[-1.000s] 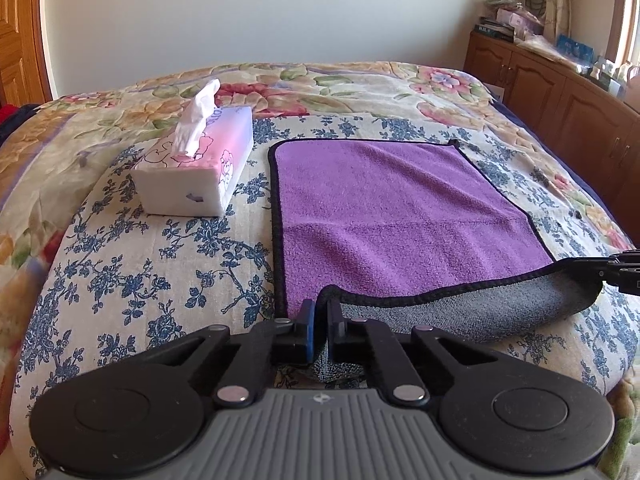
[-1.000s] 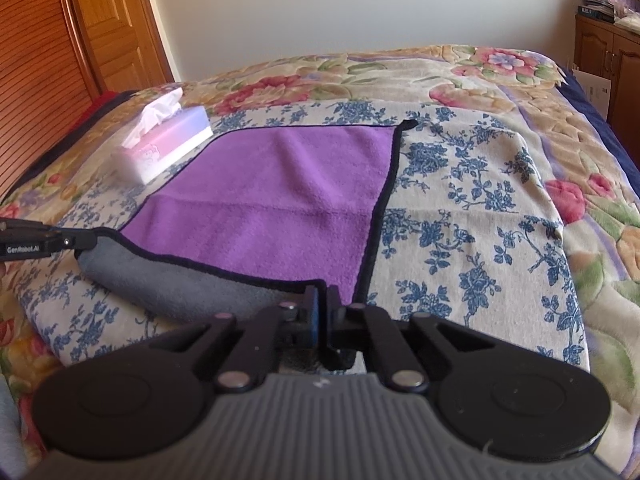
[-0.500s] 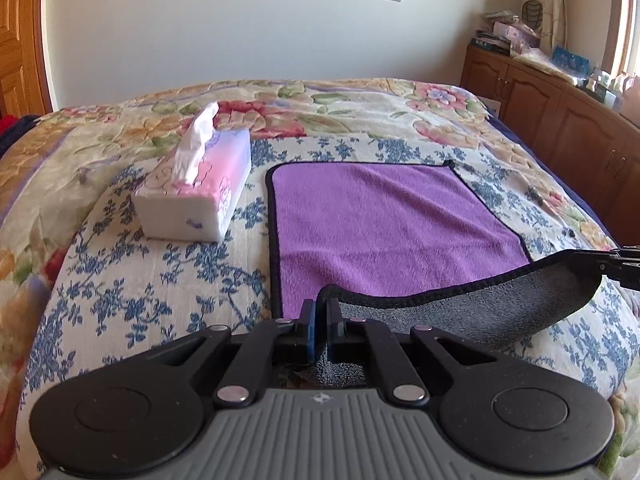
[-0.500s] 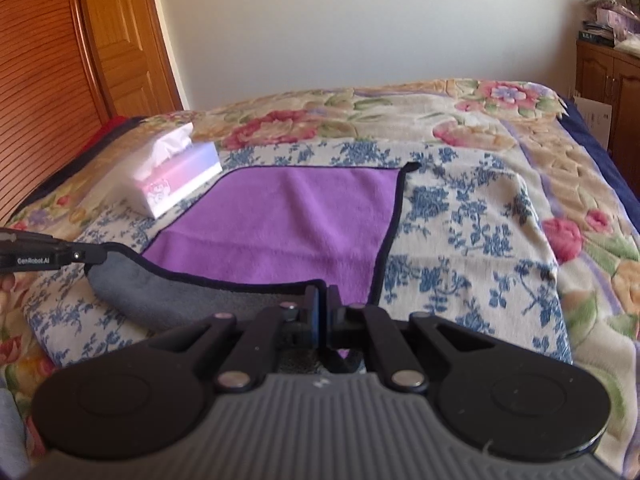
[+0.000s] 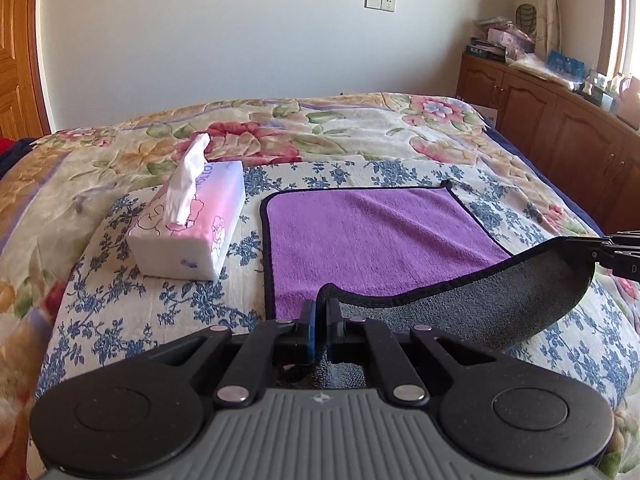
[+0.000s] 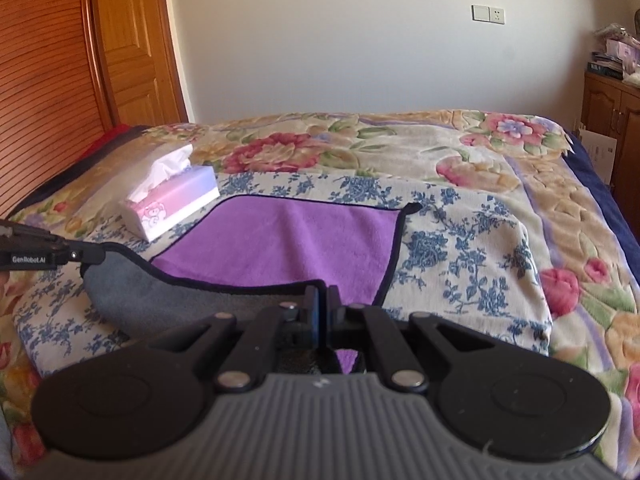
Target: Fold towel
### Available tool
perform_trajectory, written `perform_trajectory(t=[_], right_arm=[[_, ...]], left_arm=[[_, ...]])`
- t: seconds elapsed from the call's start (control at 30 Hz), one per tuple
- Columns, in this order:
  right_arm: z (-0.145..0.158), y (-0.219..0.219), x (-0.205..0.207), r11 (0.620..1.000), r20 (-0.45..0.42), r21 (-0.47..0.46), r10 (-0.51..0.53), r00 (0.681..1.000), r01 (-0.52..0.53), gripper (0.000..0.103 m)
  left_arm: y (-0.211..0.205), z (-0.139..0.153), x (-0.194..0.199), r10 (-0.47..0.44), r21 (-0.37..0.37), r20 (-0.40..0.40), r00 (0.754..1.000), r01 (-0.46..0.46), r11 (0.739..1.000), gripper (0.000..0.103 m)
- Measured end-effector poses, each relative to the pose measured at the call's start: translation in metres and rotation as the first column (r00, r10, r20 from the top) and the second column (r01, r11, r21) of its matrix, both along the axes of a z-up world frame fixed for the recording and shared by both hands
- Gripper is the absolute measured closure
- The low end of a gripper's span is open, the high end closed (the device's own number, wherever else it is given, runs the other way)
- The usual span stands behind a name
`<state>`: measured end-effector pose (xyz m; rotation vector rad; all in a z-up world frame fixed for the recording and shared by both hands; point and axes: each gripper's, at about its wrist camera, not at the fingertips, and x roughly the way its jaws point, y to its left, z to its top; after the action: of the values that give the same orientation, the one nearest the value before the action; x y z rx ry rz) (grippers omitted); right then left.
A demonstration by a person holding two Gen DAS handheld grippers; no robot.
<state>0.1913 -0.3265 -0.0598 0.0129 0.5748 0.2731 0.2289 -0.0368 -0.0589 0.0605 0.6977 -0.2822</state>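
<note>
A purple towel (image 5: 372, 232) with a black hem and grey underside lies on the flowered bedspread (image 5: 120, 300). My left gripper (image 5: 321, 308) is shut on the towel's near left corner. My right gripper (image 6: 322, 300) is shut on its near right corner; it also shows at the right edge of the left wrist view (image 5: 600, 246). The near edge is lifted off the bed, and the grey underside (image 5: 500, 308) sags between the two grippers. The far half of the towel (image 6: 288, 232) lies flat. The left gripper shows at the left edge of the right wrist view (image 6: 86, 254).
A pink and white tissue box (image 5: 192, 228) stands on the bed just left of the towel, also in the right wrist view (image 6: 172, 200). Wooden cabinets (image 5: 560, 128) with clutter run along the right side. A wooden door (image 6: 132, 48) stands at far left.
Both grippers have risen with the towel's near edge; more of the grey underside hangs free, and the flat purple part looks shorter and farther away.
</note>
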Motion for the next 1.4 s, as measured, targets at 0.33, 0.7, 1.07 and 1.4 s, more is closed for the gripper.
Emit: perform_trajectory(t=[0.33,0.7,1.07,1.4], right_arm=[[0.003,-0.001,0.012,1.000,0.010,-0.020,0.010,1.000,-0.010,0.099],[0.009,-0.002,0.033,0.998,0.034,-0.056,0.028,0.999,-0.026,0.099],[0.019,0.000,0.062,0.995,0.067,-0.090,0.050,0.997,-0.044,0.099],[0.013,-0.001,0.093,0.990,0.076,-0.132,0.053,0.996,-0.043,0.099]], left_arm=[[-0.003,0.010,0.017,-0.018,0.046,0.007,1.000,0.018,0.999,0.098],[-0.002,0.023,0.043,-0.020,0.063,0.016,1.000,0.019,0.998,0.098],[-0.003,0.032,0.076,-0.026,0.069,0.029,0.999,0.024,0.997,0.098],[-0.010,0.029,0.111,-0.028,0.070,0.037,0.999,0.025,0.997,0.098]])
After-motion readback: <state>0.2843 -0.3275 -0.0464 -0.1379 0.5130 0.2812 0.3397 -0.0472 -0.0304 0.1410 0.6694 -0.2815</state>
